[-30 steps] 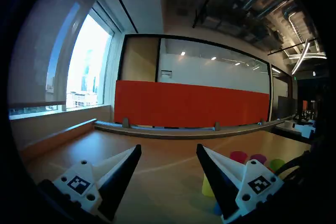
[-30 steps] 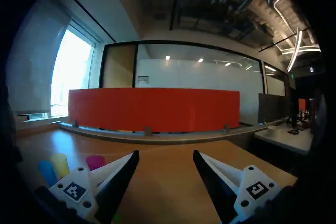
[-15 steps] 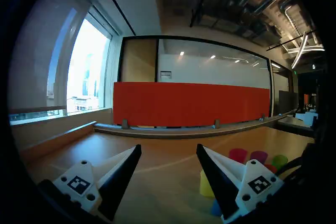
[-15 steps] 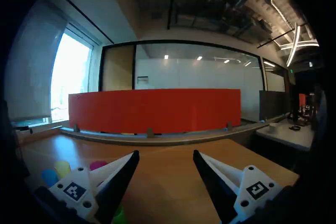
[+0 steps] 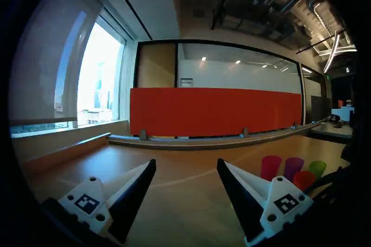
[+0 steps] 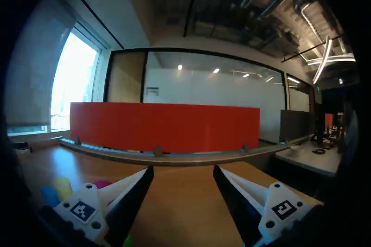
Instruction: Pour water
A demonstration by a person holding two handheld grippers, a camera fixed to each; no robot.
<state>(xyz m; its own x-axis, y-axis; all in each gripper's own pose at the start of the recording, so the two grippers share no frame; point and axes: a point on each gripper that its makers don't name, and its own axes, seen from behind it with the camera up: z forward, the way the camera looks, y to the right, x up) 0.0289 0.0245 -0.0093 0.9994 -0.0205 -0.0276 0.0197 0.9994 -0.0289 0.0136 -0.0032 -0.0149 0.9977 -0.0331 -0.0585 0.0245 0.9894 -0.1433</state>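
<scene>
In the left gripper view, my left gripper (image 5: 185,177) hangs open over the wooden table (image 5: 185,200), nothing between its fingers. Right of its right finger stand a pink cup (image 5: 270,167), a purple cup (image 5: 293,167), a green cup (image 5: 317,168) and an orange cup (image 5: 303,180). In the right gripper view, my right gripper (image 6: 183,184) is open and empty above the table (image 6: 185,210). A blue cup (image 6: 49,195), a yellow cup (image 6: 62,186) and a pink cup (image 6: 101,184) peek out at the lower left, partly behind its left finger.
A red partition (image 5: 215,111) runs along the table's far edge, with a glass wall behind it. A bright window (image 5: 95,80) and wooden ledge lie to the left. Another desk (image 6: 308,156) with small items stands at the right in the right gripper view.
Both views shifted a little. In the left gripper view the yellow and blue cups slid out of sight and the pink, purple, green and orange cups rose higher. The cups sank lower in the right gripper view.
</scene>
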